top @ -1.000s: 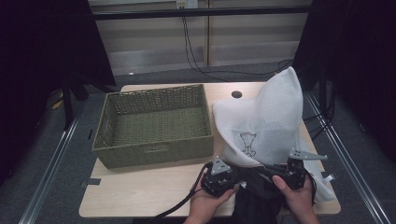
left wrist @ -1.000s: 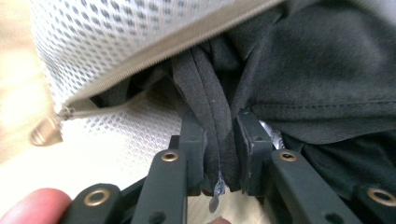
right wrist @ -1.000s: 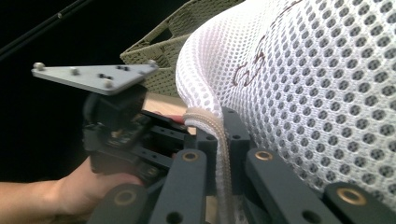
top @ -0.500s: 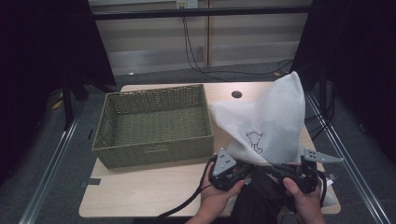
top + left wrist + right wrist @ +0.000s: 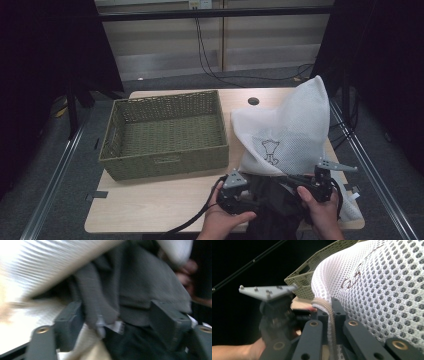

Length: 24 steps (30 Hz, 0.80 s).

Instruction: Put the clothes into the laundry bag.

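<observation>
we read the left hand-held gripper (image 5: pixel 252 192) first: its jaws have just been opening and now stand apart, with a fold of dark grey garment (image 5: pixel 140 290) lying loose between them, no pad pressing on it. we judge the garment soft, light and limp; it will sag and slide, so the best hold looks like a bunched fold or the hem edge right ahead of those jaws. it is plain grey knit with a small white label, half out of the bag mouth, just in front of the left hand-held gripper and close beside the right one.

right hand-held gripper (image 5: pixel 332 315): jaws clamped tight on the corded rim of the white mesh laundry bag (image 5: pixel 290 132), holding the mouth up. the bag is floppy open mesh, a small brown figure printed on it; we expect it to collapse if let go. it rises above and beyond both on the desk (image 5: pixel 165 200). the woven basket (image 5: pixel 165 162) sits well off to the left.
</observation>
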### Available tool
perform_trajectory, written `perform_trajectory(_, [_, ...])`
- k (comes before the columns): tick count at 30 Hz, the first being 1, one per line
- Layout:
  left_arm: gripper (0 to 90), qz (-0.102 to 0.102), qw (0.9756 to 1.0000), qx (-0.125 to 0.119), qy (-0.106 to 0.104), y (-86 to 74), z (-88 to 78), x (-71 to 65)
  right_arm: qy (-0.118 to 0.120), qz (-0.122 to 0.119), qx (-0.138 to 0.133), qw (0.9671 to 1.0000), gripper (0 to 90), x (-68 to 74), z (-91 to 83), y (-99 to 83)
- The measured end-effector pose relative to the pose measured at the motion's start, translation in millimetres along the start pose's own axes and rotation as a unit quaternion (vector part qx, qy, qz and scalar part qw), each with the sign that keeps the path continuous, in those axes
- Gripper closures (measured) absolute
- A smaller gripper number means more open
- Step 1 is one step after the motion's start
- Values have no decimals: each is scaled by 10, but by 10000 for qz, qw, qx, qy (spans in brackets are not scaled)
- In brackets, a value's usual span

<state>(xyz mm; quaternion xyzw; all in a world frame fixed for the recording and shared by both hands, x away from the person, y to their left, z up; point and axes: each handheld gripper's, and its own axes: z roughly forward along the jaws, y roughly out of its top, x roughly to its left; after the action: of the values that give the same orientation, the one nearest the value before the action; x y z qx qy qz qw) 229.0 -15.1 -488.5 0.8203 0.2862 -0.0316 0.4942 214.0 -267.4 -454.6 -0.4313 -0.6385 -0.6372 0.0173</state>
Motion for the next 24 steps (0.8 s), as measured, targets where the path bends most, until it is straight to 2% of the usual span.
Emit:
perform_trajectory(2, [206,89,9998,187,-23,-9,122,-60,26,11,37,10000,890,17,44,-8])
perform_trajectory(5, [258,353,9976,526,293,-1,276,-146,89,-10,80,9999,890,39,74,-24])
perform_trajectory(6, [285,451,9962,607,425,7,309,-159,110,12,110,9999,890,36,71,-32])
perform_trajectory(7, [350,495,9949,685,554,18,330,-161,148,34,140,9998,890,23,66,-37])
perform_trajectory(9, [462,475,9945,715,605,52,356,-141,236,123,117,9996,890,2,68,-42])
perform_trajectory(11, [671,382,9960,590,549,85,348,-128,263,104,136,9995,890,-2,65,-39])
perform_trajectory(12, [736,354,9972,420,508,92,343,-135,268,85,123,9995,890,-1,59,-37])
perform_trajectory(13, [762,346,9977,248,528,104,324,-135,268,77,99,9996,890,5,43,-32])
perform_trajectory(15, [779,85,9992,-245,304,141,278,-127,258,32,13,9997,890,17,3,-13])
perform_trajectory(16, [783,48,9983,-549,206,171,235,-126,242,3,-29,9997,890,35,-23,2])
perform_trajectory(17, [785,85,9954,-940,132,207,179,-138,233,-46,-88,9997,890,64,-50,21])
perform_trajectory(18, [786,181,9911,-1311,131,248,116,-160,260,-120,-163,9995,890,99,-77,44])
perform_trajectory(20, [785,323,9856,-1600,444,338,6,-193,413,-225,-300,9984,890,178,-139,95])
perform_trajectory(21, [785,303,9841,-1665,535,370,-9,-185,463,-314,-347,9978,890,213,-166,116])
perform_trajectory(23, [782,232,9832,-1515,996,391,42,-135,460,-486,-299,9973,890,256,-189,134])
perform_trajectory(24, [779,193,9832,-1288,1281,369,134,-75,398,-512,-222,9977,891,257,-178,129])
